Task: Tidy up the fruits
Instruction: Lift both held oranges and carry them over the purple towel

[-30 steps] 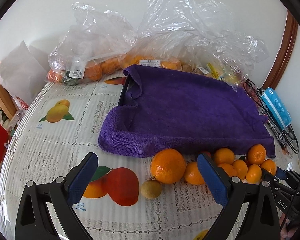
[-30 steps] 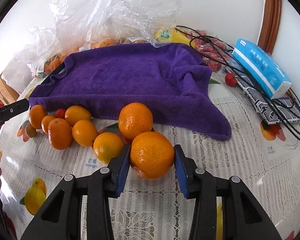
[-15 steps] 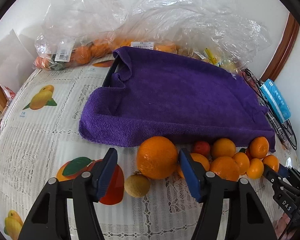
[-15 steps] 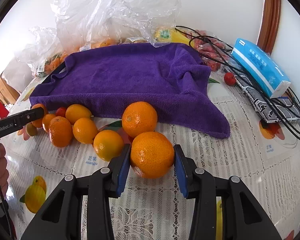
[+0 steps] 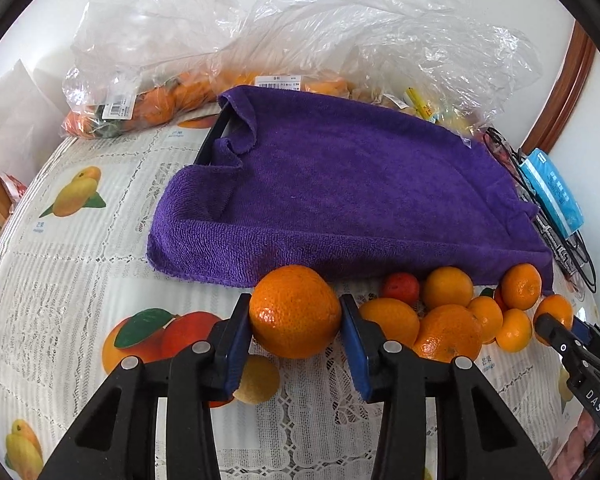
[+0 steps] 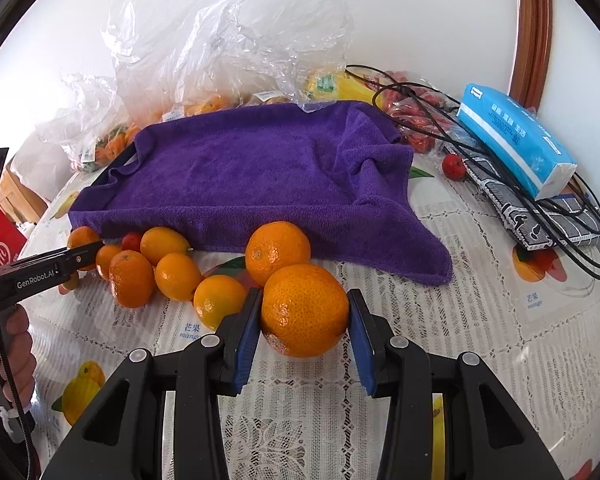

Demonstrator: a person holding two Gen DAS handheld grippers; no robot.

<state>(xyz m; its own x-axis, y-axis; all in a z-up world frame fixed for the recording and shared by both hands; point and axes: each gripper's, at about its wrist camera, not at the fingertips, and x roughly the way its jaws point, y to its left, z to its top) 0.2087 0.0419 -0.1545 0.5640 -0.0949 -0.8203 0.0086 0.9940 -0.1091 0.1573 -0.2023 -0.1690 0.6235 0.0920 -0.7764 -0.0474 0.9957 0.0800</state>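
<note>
My left gripper (image 5: 295,320) is shut on a large orange (image 5: 295,311) at the front edge of the purple towel (image 5: 332,192), which lies over a dark tray. A small yellow-brown fruit (image 5: 258,378) lies under its left finger. Several smaller oranges (image 5: 448,332) and a small red fruit (image 5: 400,287) lie in a row to the right. My right gripper (image 6: 304,320) is shut on another large orange (image 6: 304,310) on the tablecloth in front of the towel (image 6: 252,176). An orange (image 6: 278,252) sits just behind it, with several more oranges (image 6: 176,276) to the left.
Clear plastic bags of fruit (image 5: 148,100) stand behind the towel by the wall. A blue tissue pack (image 6: 512,136), black cables (image 6: 560,216) and a patterned pouch (image 6: 532,220) lie at the right. The table (image 5: 60,240) has a fruit-print lace cloth.
My left gripper moved forward around the large orange and closed on it from wide open. The right gripper stayed shut on its orange, nearly still.
</note>
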